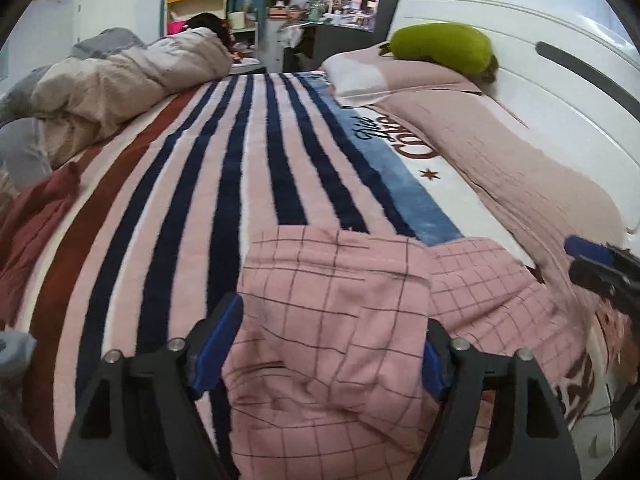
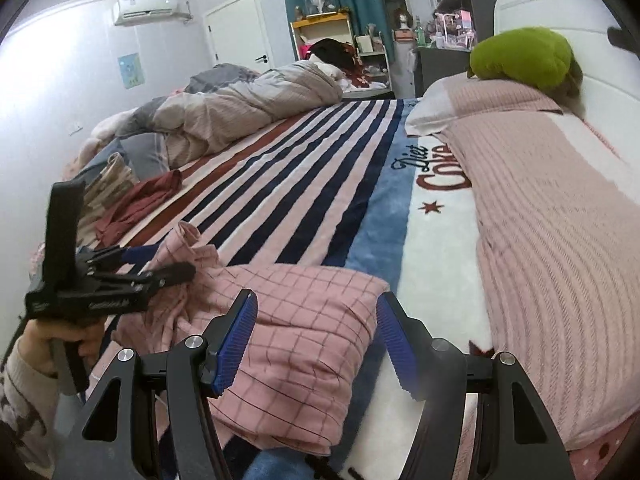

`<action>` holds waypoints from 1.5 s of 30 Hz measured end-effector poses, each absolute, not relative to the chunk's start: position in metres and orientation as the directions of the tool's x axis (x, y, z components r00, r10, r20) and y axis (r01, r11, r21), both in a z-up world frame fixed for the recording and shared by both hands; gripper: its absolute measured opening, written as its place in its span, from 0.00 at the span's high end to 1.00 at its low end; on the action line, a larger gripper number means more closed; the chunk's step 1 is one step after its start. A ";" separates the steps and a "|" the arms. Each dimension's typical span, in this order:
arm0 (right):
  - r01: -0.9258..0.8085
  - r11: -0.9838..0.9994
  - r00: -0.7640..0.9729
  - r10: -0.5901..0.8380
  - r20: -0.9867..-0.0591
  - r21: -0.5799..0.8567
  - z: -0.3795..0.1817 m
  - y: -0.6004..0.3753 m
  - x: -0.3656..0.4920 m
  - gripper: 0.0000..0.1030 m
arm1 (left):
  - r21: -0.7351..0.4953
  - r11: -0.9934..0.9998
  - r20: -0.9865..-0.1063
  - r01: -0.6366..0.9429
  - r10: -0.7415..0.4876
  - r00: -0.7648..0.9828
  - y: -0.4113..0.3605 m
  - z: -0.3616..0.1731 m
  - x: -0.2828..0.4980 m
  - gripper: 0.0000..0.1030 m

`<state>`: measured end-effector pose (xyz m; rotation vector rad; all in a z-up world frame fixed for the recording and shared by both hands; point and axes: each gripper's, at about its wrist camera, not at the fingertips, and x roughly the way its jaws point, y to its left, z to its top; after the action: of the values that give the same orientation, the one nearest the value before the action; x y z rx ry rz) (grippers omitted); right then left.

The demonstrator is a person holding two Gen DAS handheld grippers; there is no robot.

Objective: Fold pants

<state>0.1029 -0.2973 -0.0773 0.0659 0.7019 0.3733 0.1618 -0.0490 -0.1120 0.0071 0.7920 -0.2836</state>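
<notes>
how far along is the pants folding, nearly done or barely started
Partway, by the look of it. Done: the pink checked pants lie on the striped blanket bunched and doubled over, though wrinkled and not squared. In hand: nothing is gripped; the left gripper and right gripper both stand open over the cloth. Left: flatten the raised bunch by the left gripper, line up the edges and make the final fold.

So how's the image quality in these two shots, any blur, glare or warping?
Left wrist view: strong fisheye bending, dark vignette corners, pink checked pants soft and slightly blurred up close. Right wrist view: same warping, bright glare washing the left wall, right gripper sharp.
</notes>
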 end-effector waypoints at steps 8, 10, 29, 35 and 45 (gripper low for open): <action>-0.299 0.928 0.699 0.373 -0.611 0.224 -0.090 -0.314 0.101 0.44 | -0.078 0.977 -0.713 0.198 -0.194 0.674 -0.039 -0.112 0.160 0.73; -0.293 0.929 0.699 0.370 -0.612 0.226 -0.092 -0.315 0.101 0.44 | -0.065 0.981 -0.714 0.183 -0.174 0.678 -0.038 -0.113 0.159 0.73; -0.274 0.929 0.638 0.369 -0.676 0.248 -0.122 -0.321 0.107 0.43 | -0.137 0.981 -0.677 0.137 -0.193 0.710 0.008 -0.085 0.127 0.48; -0.273 0.930 0.633 0.367 -0.682 0.247 -0.123 -0.321 0.109 0.42 | -0.129 0.974 -0.750 0.188 -0.220 0.623 -0.015 -0.104 0.181 0.46; -0.272 0.932 0.637 0.361 -0.681 0.240 -0.118 -0.319 0.108 0.40 | -0.078 0.960 -0.832 0.269 -0.212 0.513 0.000 -0.129 0.157 0.46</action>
<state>0.1079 -0.3191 -0.1177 0.1194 0.8025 0.3623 0.1574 -0.0004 -0.1290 0.0636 0.9907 -0.2896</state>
